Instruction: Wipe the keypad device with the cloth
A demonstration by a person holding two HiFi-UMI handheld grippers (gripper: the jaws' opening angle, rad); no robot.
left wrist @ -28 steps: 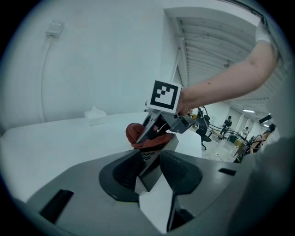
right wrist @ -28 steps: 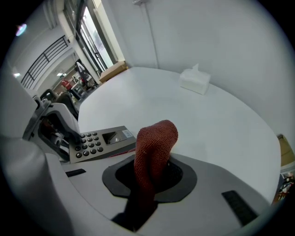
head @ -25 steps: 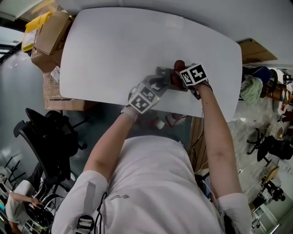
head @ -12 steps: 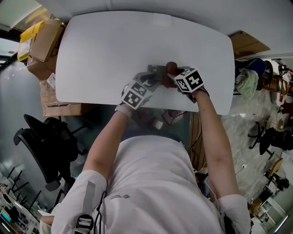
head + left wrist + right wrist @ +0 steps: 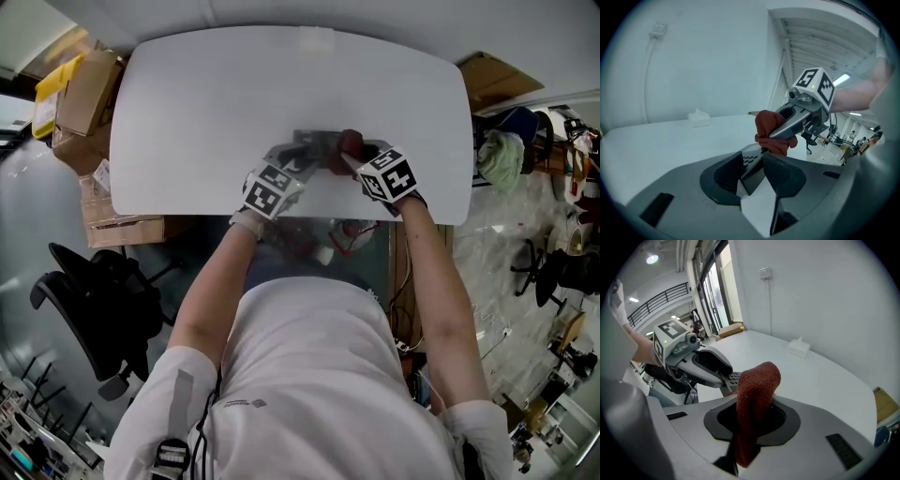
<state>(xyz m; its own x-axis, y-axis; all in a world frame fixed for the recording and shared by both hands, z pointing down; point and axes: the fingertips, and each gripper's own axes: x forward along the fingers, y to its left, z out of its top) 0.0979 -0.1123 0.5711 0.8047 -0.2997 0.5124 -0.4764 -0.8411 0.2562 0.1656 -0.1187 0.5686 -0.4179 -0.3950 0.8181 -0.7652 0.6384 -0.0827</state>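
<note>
The dark keypad device [image 5: 312,142] sits near the white table's [image 5: 206,103] front edge, and my left gripper [image 5: 302,157] is shut on it. In the left gripper view the device [image 5: 749,165] is wedged between the two jaws with its keys facing up. My right gripper [image 5: 352,156] is shut on a rust-red cloth [image 5: 349,142]. That cloth [image 5: 768,132] hangs bunched just above the device's far end. In the right gripper view the cloth [image 5: 757,390] stands up between the jaws, with the keypad [image 5: 733,377] just behind it.
A small white box [image 5: 799,347] lies far back on the table, also visible in the left gripper view as a white box [image 5: 698,116]. Cardboard boxes [image 5: 86,89] are stacked off the table's left end. A black office chair [image 5: 94,291] stands on the floor at left.
My right gripper has lifted with the cloth and drawn back a little toward the person. The left gripper and the device keep their place.
</note>
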